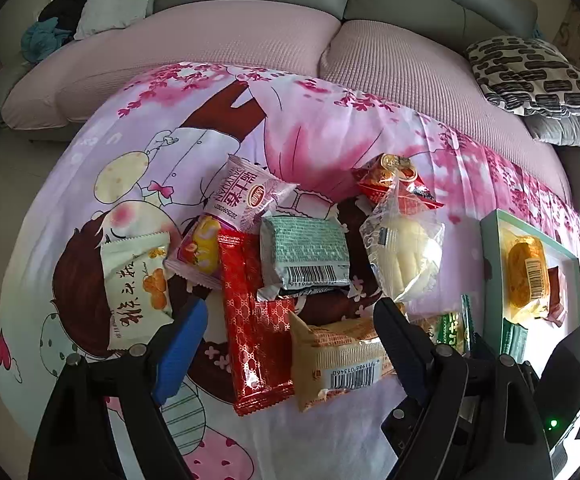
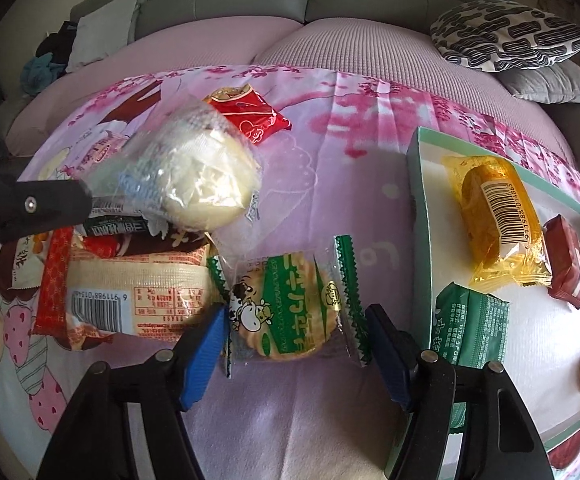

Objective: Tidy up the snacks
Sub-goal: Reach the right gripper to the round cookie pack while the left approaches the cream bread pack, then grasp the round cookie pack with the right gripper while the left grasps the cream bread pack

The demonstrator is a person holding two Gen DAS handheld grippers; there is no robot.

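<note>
My right claw [image 2: 296, 354] straddles the green cow-print cracker pack [image 2: 290, 312], its pads not clearly pressing it; my left claw [image 1: 290, 344] hangs wide over the pile.

The cracker lies just beside the teal tray [image 2: 422, 216], so it is the nearest pick. I count three packets in the tray, plus a yellow scrap, and nine loose on the cartoon-print cloth [image 1: 90, 152].
</note>
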